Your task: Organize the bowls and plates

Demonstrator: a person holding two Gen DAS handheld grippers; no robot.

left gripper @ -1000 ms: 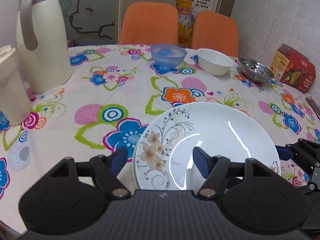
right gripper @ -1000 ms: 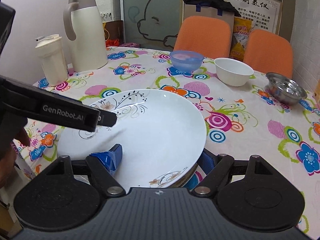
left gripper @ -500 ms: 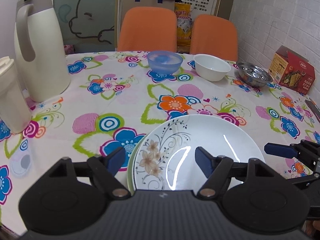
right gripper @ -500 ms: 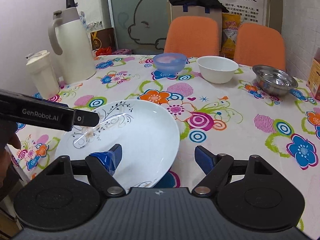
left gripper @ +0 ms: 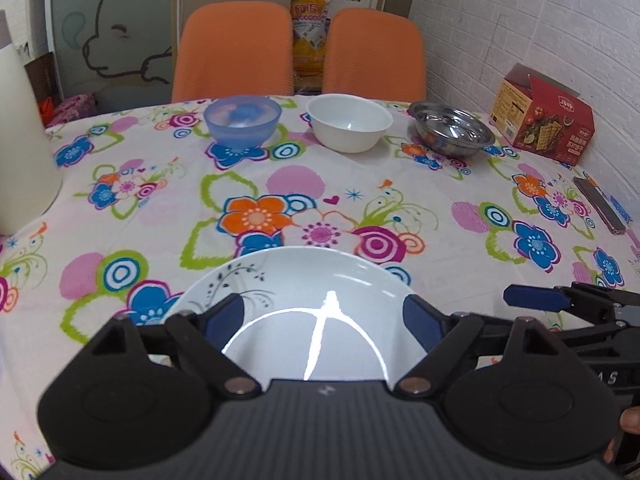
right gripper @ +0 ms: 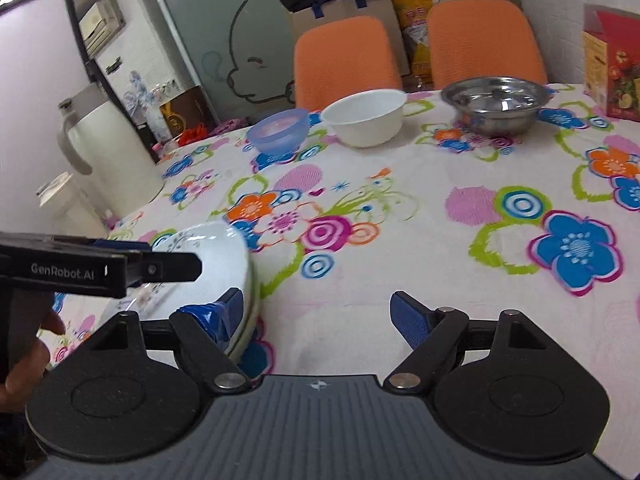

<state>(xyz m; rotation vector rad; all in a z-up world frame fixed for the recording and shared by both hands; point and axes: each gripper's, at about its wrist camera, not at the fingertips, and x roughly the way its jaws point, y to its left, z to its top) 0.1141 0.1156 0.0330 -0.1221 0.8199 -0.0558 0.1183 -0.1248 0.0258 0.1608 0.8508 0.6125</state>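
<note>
A white plate with a floral rim point(left gripper: 304, 280) lies on the flowered tablecloth at the near edge; in the right wrist view a second rim shows under the plate point(right gripper: 224, 244). My left gripper point(left gripper: 322, 320) is open, its fingers straddling the plate's near part. My right gripper point(right gripper: 318, 310) is open over bare cloth, with its taped left finger beside the plate's right rim. At the far side stand a blue bowl point(left gripper: 242, 122), a white bowl point(left gripper: 349, 122) and a steel bowl point(left gripper: 451, 130) in a row.
A cream thermos jug point(right gripper: 108, 152) and a white lidded cup point(right gripper: 68, 204) stand at the left. A red box point(left gripper: 544, 120) and a dark phone point(left gripper: 598, 204) lie at the right by the brick wall. Two orange chairs point(left gripper: 236, 48) stand behind the table.
My right gripper has slid right, off the plate, which now sits left of its left finger. The plate has dropped lower in the left wrist view. Both grippers stay open.
</note>
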